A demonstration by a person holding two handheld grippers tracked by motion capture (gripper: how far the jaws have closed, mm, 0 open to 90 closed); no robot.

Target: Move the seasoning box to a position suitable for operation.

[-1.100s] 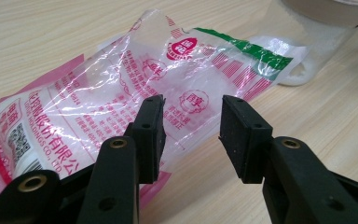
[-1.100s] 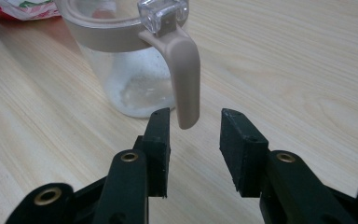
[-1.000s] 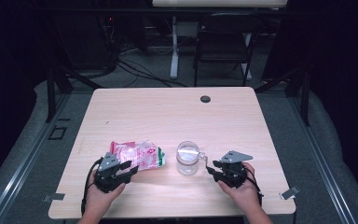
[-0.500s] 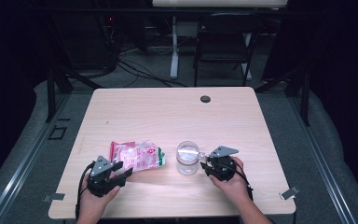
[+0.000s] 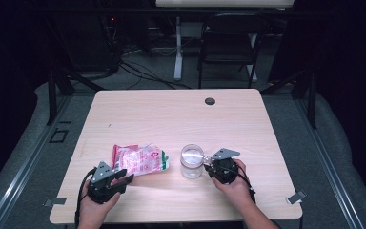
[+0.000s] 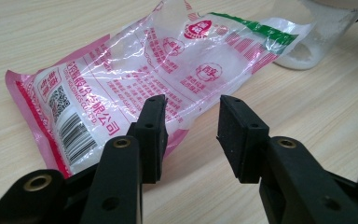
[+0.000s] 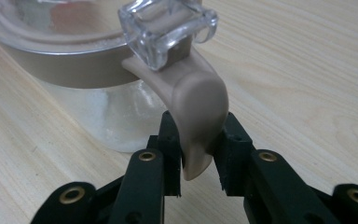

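Right gripper view: the right gripper (image 7: 198, 154), jaws just closing, pinches the tan latch (image 7: 196, 105) of the glass jar (image 5: 191, 161). Left gripper (image 6: 190, 130), jaws parted and closing, sits at the pink bag's (image 6: 135, 74) edge on the worktop (image 5: 181, 114).

Loads of bare table (image 5: 181, 114) ahead of both grippers, just 1 small dark round thing (image 5: 210, 101) way out near the far edge. Right in front of the left gripper (image 6: 191, 121) the plastic bag (image 6: 135, 74) blocks the way, its near edge by the left pad; the gap between the 2 jaws has just narrowed and holds bare wood. The jar (image 7: 74, 60) stands ahead of the right gripper (image 7: 198, 144), whose jaws just closed in on its beige latch (image 7: 198, 102). Between bag and jar, barely a slot.
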